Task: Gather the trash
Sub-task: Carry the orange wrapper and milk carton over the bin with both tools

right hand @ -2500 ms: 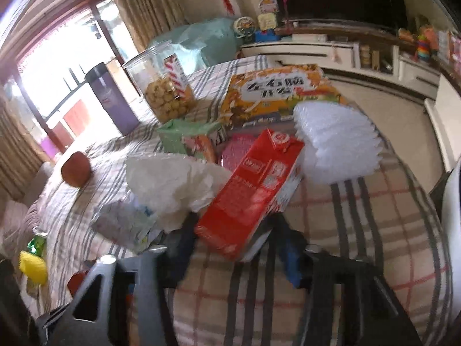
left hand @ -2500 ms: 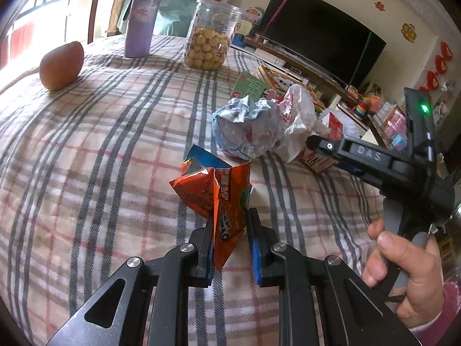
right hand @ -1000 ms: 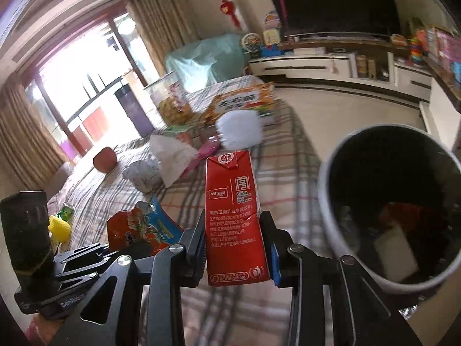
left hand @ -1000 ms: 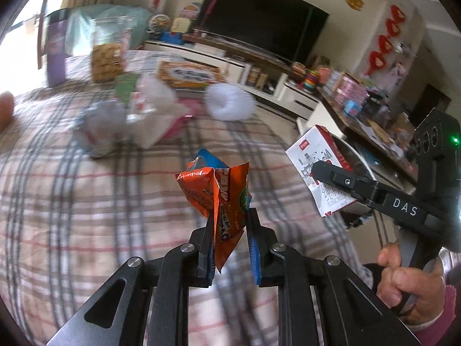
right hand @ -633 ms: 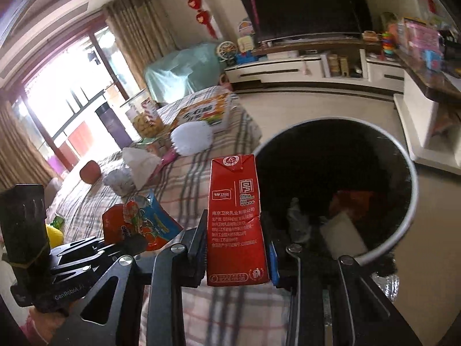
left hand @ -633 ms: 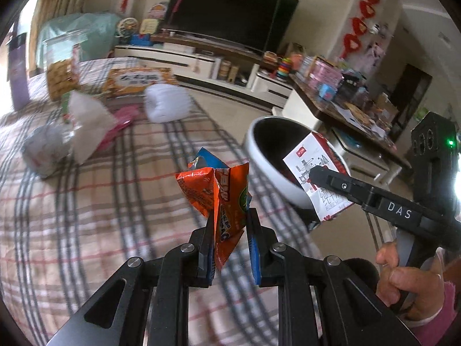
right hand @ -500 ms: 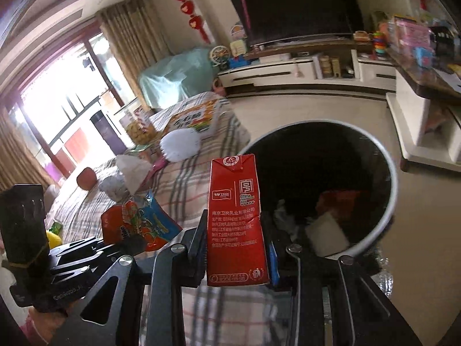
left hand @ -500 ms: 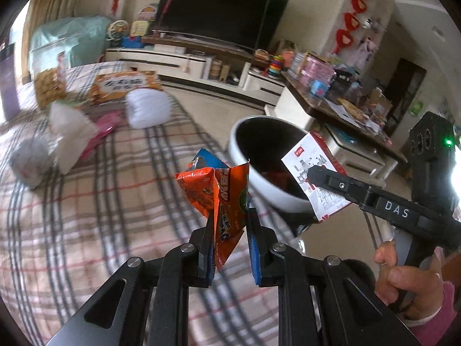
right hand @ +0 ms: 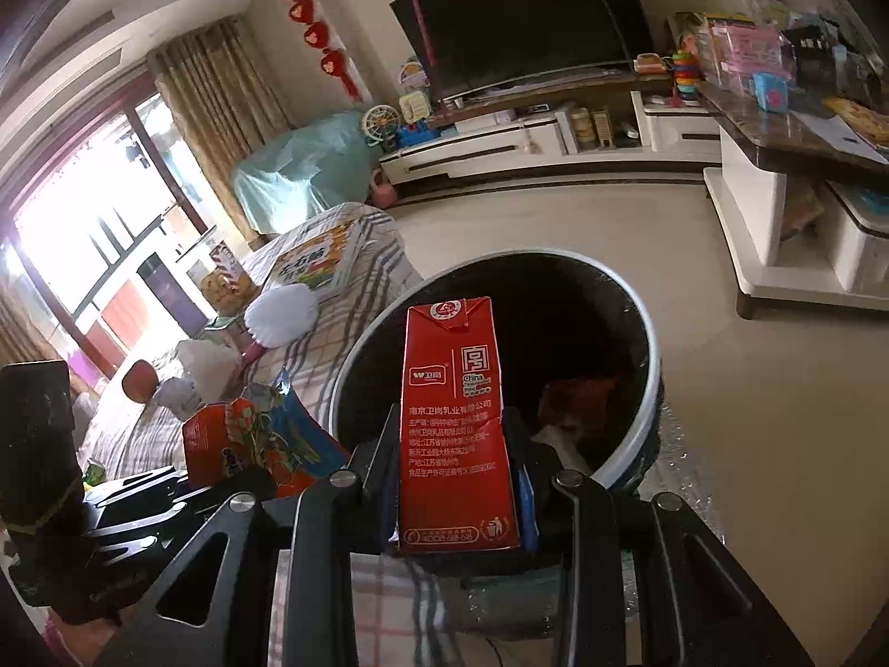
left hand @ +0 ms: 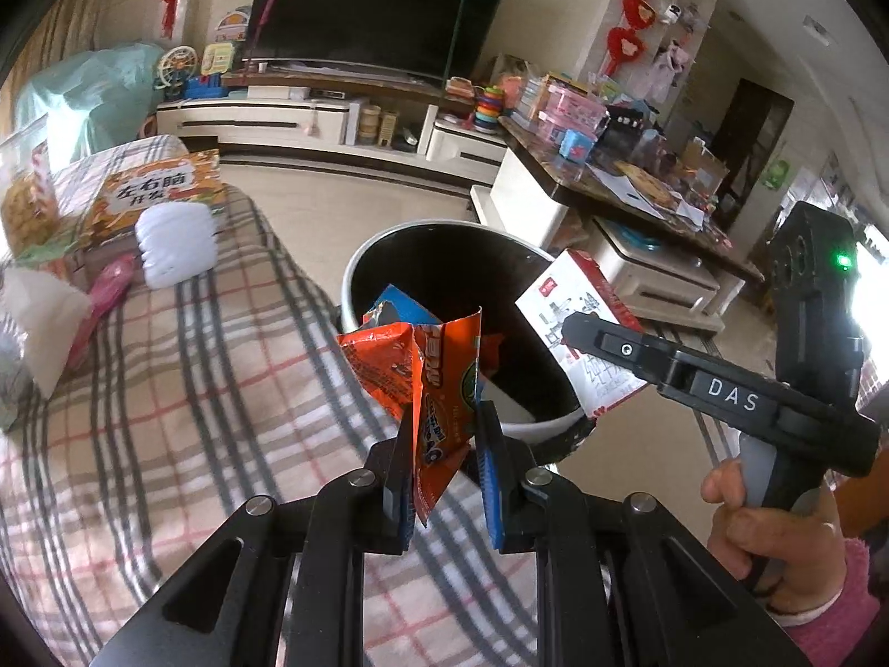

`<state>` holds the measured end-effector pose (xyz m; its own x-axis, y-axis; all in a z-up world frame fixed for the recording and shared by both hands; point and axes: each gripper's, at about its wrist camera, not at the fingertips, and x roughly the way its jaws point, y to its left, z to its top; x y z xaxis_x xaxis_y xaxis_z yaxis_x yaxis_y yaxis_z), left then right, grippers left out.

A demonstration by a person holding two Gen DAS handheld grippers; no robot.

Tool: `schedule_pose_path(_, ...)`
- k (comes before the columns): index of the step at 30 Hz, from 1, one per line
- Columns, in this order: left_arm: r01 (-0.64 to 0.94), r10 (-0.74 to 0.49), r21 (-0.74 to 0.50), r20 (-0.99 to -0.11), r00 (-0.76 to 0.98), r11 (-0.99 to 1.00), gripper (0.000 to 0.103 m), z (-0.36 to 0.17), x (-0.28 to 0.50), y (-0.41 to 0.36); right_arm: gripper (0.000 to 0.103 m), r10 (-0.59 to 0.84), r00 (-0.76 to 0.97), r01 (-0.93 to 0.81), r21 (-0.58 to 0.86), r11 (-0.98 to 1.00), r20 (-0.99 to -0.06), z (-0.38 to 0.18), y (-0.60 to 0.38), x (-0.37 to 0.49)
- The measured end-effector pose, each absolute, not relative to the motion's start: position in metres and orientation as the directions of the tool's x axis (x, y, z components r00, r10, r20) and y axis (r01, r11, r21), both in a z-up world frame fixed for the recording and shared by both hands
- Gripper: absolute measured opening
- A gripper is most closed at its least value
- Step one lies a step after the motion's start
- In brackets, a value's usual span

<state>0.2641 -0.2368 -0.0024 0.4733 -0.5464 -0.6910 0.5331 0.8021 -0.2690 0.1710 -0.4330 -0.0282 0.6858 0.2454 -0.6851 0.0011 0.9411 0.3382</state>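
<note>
Left gripper (left hand: 444, 467) pinches a crumpled orange snack wrapper (left hand: 428, 389), right gripper (right hand: 458, 494) clamps a red milk carton (right hand: 453, 422); both hover at the white-rimmed round bin (right hand: 647, 344), release comes next.

Television (left hand: 378, 11) behind plaid cloth (left hand: 166, 389), book (left hand: 155, 189).

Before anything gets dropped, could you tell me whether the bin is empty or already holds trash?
Already holds some. The round white-rimmed black bin shows an orange wrapper and a pale scrap at its bottom; most is dark.

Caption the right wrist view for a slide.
Right gripper holds a red milk carton upright before the open trash bin.
</note>
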Motion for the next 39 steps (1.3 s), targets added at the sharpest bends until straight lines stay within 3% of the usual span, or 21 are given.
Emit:
schedule_pose_path(36, 0.55, -0.53, -0.256, -0.734, 0.424, 0.795, 0.018, -0.01, 0.308, -0.291, 0.033, 0.219, 0.645, 0.046, 0.323, 0.945, -0.733, -0.044, -0.462, 0.218)
schedule_pose_path(39, 0.546, -0.52, -0.246, -0.738, 0.43, 0.801, 0.022, -0.01, 0.308, -0.292, 0.036, 0.218, 0.639, 0.056, 0.328, 0.943, -0.737, -0.045, -0.463, 0.22)
